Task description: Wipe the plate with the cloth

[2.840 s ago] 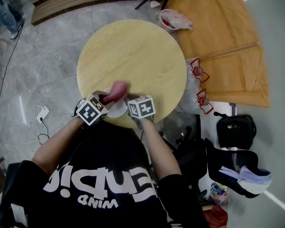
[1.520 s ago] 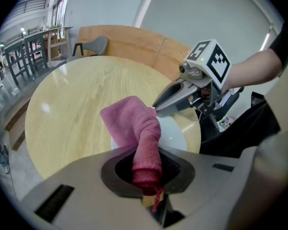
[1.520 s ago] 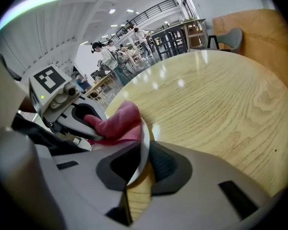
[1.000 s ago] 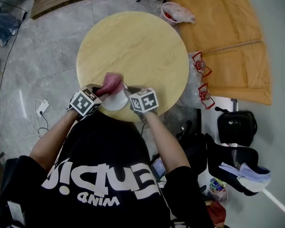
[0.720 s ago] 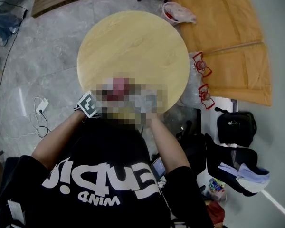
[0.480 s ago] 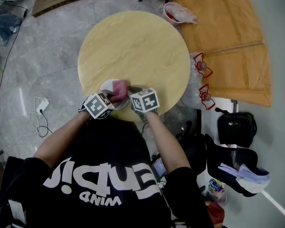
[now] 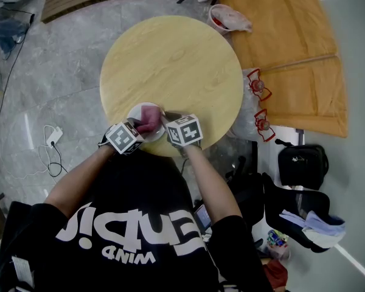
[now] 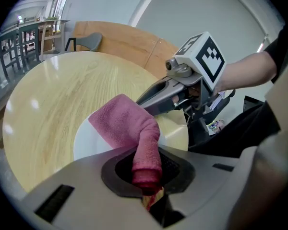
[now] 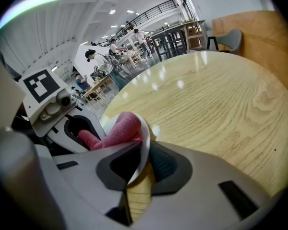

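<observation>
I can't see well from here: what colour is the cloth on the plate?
The cloth is pink, a dusty rose. It shows best in the left gripper view.

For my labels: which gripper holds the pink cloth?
The left gripper; its jaws pinch the cloth, while the right gripper clamps the white plate.

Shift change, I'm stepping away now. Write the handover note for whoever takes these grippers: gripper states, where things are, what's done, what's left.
Left gripper: shut on the pink cloth, whose free end lies on the white plate.
Right gripper: shut on the white plate's rim.
Where: the plate sits at the near edge of the round table, between the two grippers.
Done: both things are gripped and the cloth touches the plate's face.
Left: wipe across the plate. Its bare part looks clean, but how much has been covered cannot be told.
</observation>
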`<state>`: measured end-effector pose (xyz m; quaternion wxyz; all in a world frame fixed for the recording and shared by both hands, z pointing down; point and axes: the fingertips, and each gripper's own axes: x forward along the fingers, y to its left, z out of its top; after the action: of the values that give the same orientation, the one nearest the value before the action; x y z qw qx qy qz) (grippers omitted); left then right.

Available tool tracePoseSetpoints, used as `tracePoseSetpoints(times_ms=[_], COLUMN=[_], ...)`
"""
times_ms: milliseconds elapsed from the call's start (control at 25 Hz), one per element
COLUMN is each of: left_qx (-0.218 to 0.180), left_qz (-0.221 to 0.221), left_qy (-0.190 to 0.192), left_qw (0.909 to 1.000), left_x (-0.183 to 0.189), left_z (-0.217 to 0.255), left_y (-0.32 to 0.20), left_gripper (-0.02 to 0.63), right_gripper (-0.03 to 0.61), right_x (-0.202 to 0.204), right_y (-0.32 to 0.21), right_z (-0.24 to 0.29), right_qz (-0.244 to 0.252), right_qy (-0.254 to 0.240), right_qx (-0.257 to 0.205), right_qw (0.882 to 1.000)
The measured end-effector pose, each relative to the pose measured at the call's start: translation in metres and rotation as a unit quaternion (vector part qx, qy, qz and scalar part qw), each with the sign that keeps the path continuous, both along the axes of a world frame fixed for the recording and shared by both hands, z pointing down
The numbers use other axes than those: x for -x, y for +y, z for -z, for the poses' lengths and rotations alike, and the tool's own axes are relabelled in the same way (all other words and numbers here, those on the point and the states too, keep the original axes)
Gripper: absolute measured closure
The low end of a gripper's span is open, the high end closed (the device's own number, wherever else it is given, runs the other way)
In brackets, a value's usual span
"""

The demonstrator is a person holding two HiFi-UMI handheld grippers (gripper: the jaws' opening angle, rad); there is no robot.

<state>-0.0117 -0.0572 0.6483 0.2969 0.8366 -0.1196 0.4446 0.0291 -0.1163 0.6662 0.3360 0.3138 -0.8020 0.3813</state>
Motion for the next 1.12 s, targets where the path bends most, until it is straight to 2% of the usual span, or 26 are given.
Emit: tracePoseSetpoints(times_ms=[400, 800, 960, 1120], left_qx=[-0.02, -0.063, -0.085, -0.133], left_qz=[0.02, 0.049, 0.071, 0.084], left_qy=[-0.024, -0.056, -0.037, 0.01], left_qw=[0.9993, 0.9953, 0.9931, 0.9875], left_x=[0.035, 0.071, 0.072, 0.056], left_z=[-0.002, 0.014, 0.041, 0.09], left_y=[-0.01, -0.039, -0.059, -0.081], left_gripper=[0.565, 0.565, 0.565, 0.565], right_gripper=[0.509, 0.509, 0.509, 0.511], right_x=[0.0, -0.001, -0.005, -0.002], right_y=[0.001, 0.0, -0.002, -0.018], right_z=[0.0, 0.001, 0.021, 0.083], right_qz=[0.0, -0.004, -0.015, -0.047], right_qy=[-0.001, 0.007, -0.005, -0.06], right_qx=[-0.003, -0.002, -0.022, -0.084], right_qw=[1.0, 1.0, 1.0, 0.994])
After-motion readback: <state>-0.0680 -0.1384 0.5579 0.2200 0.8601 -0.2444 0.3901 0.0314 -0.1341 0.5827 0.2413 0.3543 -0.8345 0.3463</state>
